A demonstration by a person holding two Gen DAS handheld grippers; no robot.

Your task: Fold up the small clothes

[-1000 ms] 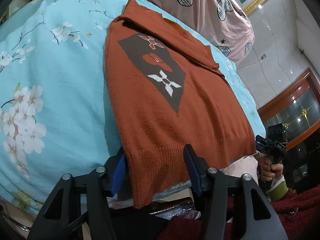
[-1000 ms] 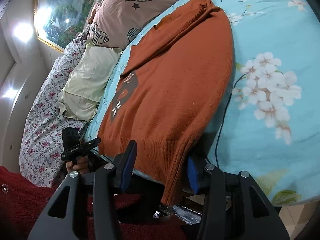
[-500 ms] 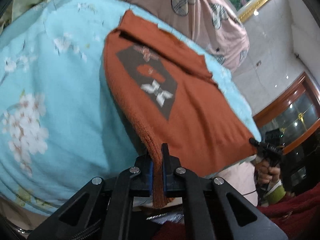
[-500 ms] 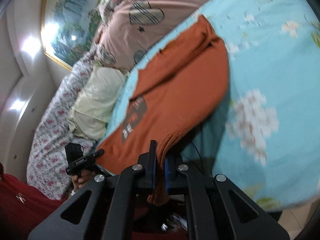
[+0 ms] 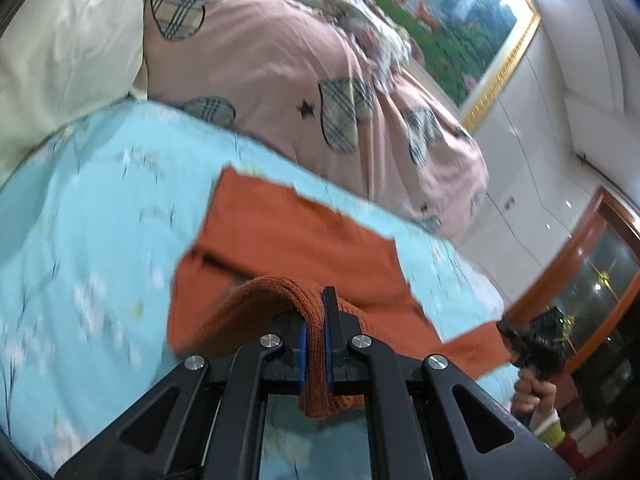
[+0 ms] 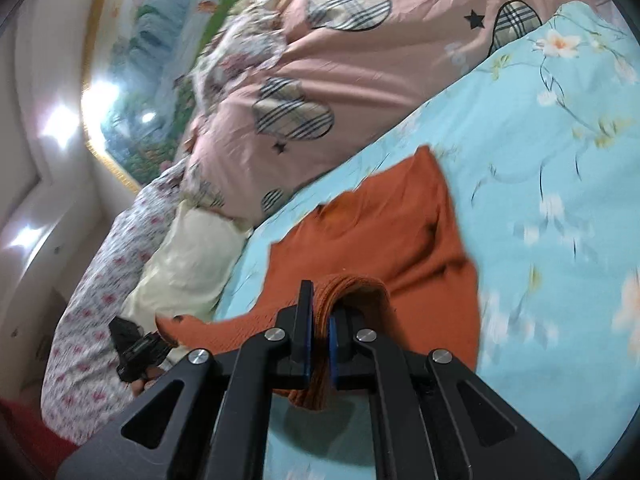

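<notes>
A rust-orange knitted sweater [image 5: 296, 240] lies on the light blue flowered bedsheet [image 5: 100, 208]; it also shows in the right wrist view [image 6: 384, 232]. My left gripper [image 5: 315, 332] is shut on its ribbed hem at one corner and holds it lifted above the bed. My right gripper [image 6: 318, 332] is shut on the hem at the other corner, also lifted. The hem is carried over the sweater's body toward the collar end. The front pattern is hidden under the raised cloth.
A pink quilt [image 5: 288, 64] with plaid hearts lies behind the sweater. A cream pillow [image 5: 60, 48] sits at the far left, and shows in the right wrist view [image 6: 188, 256]. A framed painting [image 5: 460, 20] hangs on the wall. A wooden cabinet [image 5: 592, 280] stands at right.
Both grippers closed on the sweater's hem corners, then lifted and carried the hem forward over the body toward the collar. The front pattern is now covered.
</notes>
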